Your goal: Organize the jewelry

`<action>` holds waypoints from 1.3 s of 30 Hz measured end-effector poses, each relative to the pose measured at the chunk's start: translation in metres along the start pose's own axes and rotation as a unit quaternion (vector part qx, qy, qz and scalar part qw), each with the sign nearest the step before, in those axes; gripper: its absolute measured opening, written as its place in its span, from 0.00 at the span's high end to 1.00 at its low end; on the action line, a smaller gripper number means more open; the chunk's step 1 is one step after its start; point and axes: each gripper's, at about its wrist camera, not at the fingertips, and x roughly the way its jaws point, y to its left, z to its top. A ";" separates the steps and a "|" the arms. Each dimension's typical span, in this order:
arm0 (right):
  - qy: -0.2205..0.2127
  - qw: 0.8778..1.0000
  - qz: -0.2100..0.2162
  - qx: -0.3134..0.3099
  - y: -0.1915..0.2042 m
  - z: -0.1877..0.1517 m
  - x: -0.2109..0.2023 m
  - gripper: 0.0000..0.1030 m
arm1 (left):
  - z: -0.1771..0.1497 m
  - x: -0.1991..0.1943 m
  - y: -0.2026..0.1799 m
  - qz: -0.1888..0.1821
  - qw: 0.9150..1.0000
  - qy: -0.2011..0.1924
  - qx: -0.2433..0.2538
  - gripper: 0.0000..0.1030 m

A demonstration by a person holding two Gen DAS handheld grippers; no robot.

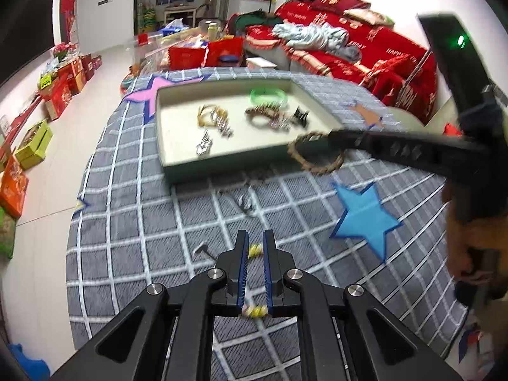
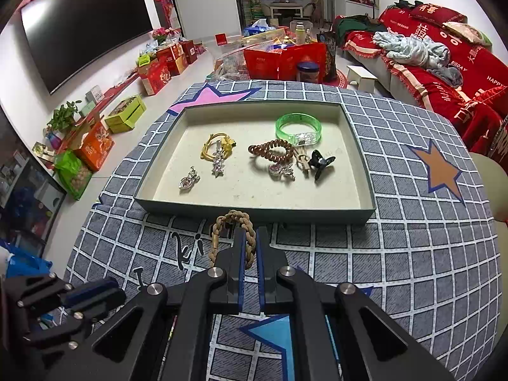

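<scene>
Right gripper point(image 2: 250, 238) pinches the braided bracelet point(image 2: 233, 222) at the tray point(image 2: 254, 212) edge, ready to drop in; left gripper point(image 1: 255, 241) straddles yellow beads point(image 1: 255, 249), apparently unclamped.

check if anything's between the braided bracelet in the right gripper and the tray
Only the tray's near wall. The right gripper holds the braided bracelet just short of that wall, so it has to go over the rim. Past it, the near strip of the tray floor is bare; the silver charm and the other pieces lie farther in.

one tray point(image 2: 365, 171), three bracelets point(image 2: 298, 125)
</scene>
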 end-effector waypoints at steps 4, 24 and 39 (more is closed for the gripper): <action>-0.002 1.000 0.006 0.003 0.001 -0.007 -0.004 0.93 | -0.014 0.004 0.002 0.009 1.000 0.009 0.002 0.74; -0.004 1.000 0.012 0.027 -0.015 -0.027 -0.017 0.93 | -0.035 0.026 -0.041 0.044 0.992 0.020 0.113 0.12; -0.009 0.999 0.015 0.040 -0.025 -0.032 -0.025 0.93 | -0.033 0.041 -0.043 -0.004 0.993 0.061 0.099 0.75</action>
